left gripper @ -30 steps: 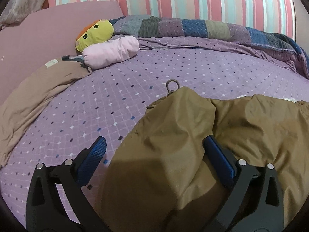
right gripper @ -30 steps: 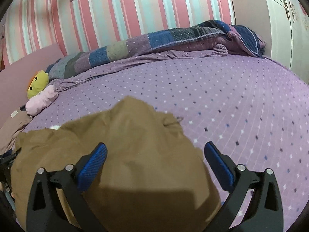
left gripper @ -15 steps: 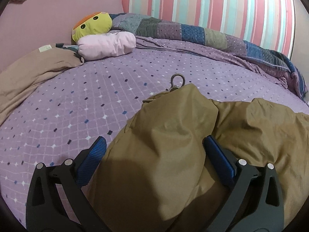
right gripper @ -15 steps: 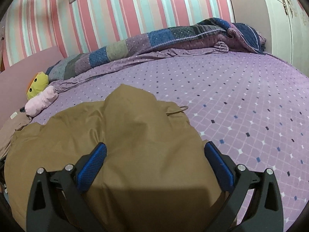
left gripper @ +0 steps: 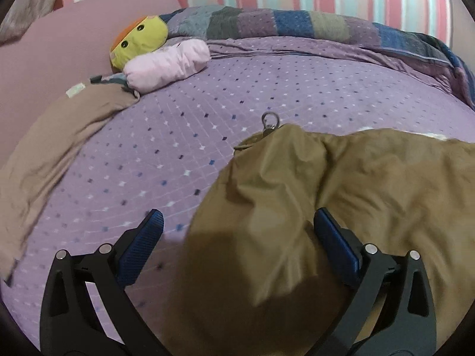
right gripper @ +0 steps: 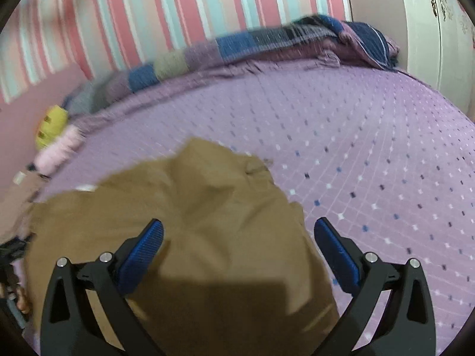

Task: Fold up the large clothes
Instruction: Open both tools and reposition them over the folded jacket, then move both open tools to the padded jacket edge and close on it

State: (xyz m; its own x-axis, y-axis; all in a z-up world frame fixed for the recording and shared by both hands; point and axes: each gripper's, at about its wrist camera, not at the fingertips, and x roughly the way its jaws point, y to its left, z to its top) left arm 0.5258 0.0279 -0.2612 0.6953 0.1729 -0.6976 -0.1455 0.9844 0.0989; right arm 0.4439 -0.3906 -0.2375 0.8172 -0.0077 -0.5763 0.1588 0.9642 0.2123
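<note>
- Since the earlier frames both views have swung and the right one blurs; the garment (left gripper: 297, 207) barely shifted.
- It lies bunched on the bed (left gripper: 178, 154), near side.
- Left gripper (left gripper: 237, 237) and right gripper (right gripper: 237, 246): jaws wide open, holding nothing.
- Folding looks barely begun; no neat fold shows.

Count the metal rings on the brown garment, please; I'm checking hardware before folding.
1: a metal ring at the brown garment's far edge on the bed. Others may be hidden in folds.

The jacket (left gripper: 311, 207) lies on the bed (left gripper: 184, 148); behind it, a plush toy (left gripper: 138, 40) and quilt (left gripper: 297, 25) line the wall.
</note>
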